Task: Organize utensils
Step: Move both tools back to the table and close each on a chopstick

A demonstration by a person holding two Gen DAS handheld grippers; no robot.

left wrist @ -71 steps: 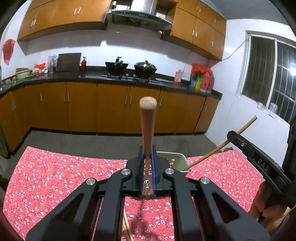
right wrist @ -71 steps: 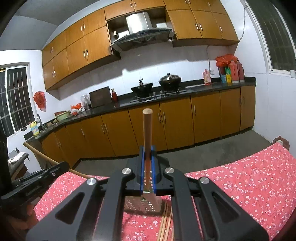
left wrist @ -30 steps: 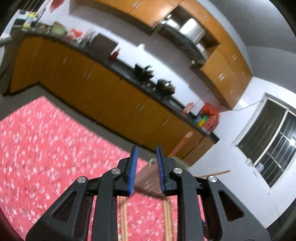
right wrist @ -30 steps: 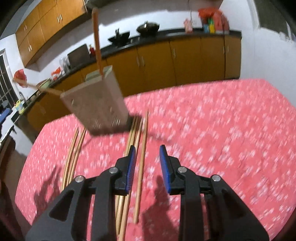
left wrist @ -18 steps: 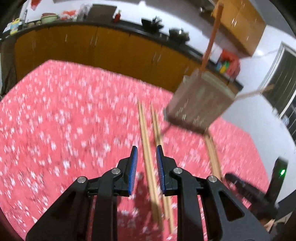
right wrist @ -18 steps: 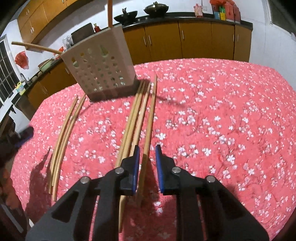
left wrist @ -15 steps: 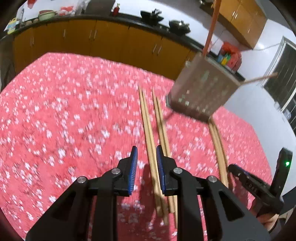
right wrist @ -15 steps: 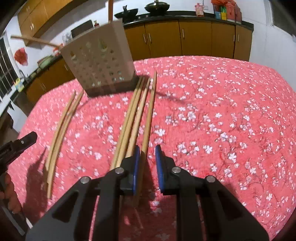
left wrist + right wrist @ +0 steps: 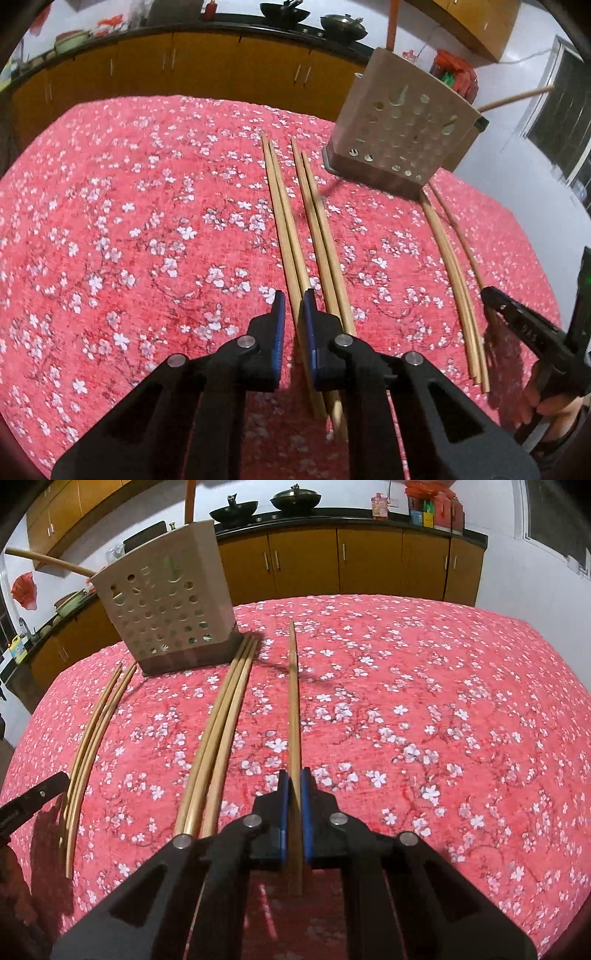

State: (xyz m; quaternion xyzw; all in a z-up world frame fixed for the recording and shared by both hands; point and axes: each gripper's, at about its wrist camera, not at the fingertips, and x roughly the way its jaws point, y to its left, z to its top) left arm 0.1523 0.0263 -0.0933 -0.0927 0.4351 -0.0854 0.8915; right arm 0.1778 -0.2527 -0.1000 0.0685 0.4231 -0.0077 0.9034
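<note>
Several long wooden chopsticks lie in pairs on a red flowered tablecloth (image 9: 110, 221). A perforated beige utensil holder (image 9: 402, 136) stands at the far side and holds two wooden-handled utensils; it also shows in the right wrist view (image 9: 166, 605). My left gripper (image 9: 293, 306) straddles the leftmost chopstick pair (image 9: 284, 229), jaws a little apart, not clamped. My right gripper (image 9: 294, 786) is closed around a single chopstick (image 9: 293, 701) that still rests on the cloth. Another pair (image 9: 450, 258) lies at the right, beside the right gripper's body (image 9: 524, 328).
A bundle of three chopsticks (image 9: 221, 731) and a curved pair (image 9: 92, 731) lie left of my right gripper. Kitchen cabinets (image 9: 332, 565) and a counter with woks stand behind the table. The table edge curves close on both sides.
Both grippers dropped their wooden-handled utensils into the holder, swung down to the table, and came low over the chopsticks. The right jaws narrowed onto one chopstick.
</note>
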